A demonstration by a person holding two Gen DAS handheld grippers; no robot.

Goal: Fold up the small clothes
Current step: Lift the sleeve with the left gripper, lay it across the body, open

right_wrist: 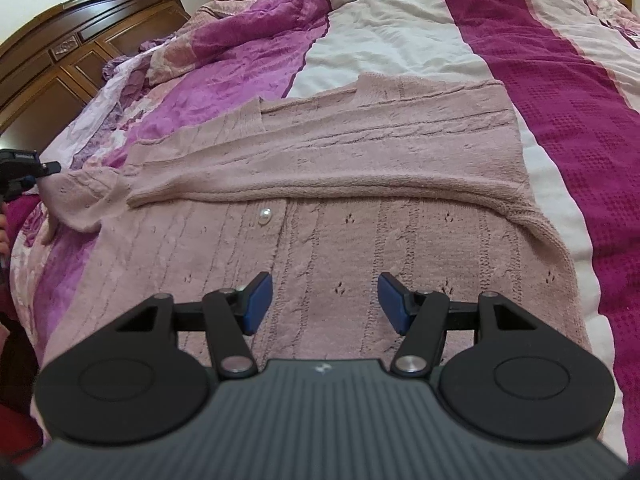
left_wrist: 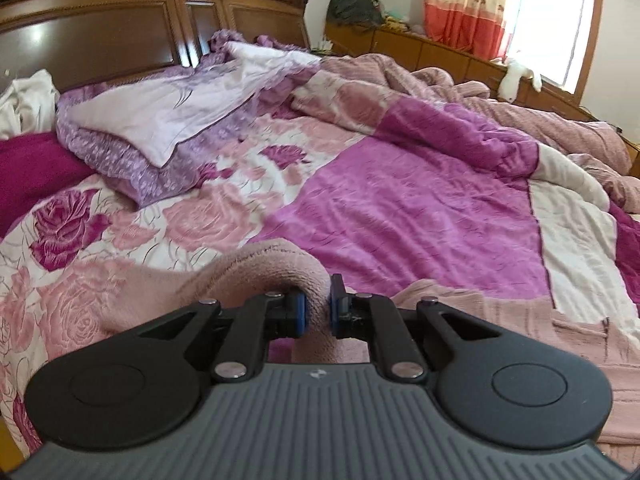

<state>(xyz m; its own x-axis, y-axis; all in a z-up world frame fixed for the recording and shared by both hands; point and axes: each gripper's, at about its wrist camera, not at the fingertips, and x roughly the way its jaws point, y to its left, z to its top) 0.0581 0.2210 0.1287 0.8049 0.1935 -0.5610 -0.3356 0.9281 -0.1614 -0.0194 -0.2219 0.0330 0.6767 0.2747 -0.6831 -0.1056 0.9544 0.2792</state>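
Now we note a pink knit cardigan [right_wrist: 320, 152] lying flat on the quilt [right_wrist: 552, 92], one side folded over the front, pearl button [right_wrist: 265, 216] showing just below the fold. Our left gripper [left_wrist: 318, 309] is pinched tight on a raised fold of its sleeve [left_wrist: 256, 264], near the floral part of the bed. Right gripper [right_wrist: 325, 302] hangs over the cardigan's front w/ fingers wide apart, gripping nothing. Wooden headboard [left_wrist: 120, 20] behind, pillow [left_wrist: 160, 120] below it.
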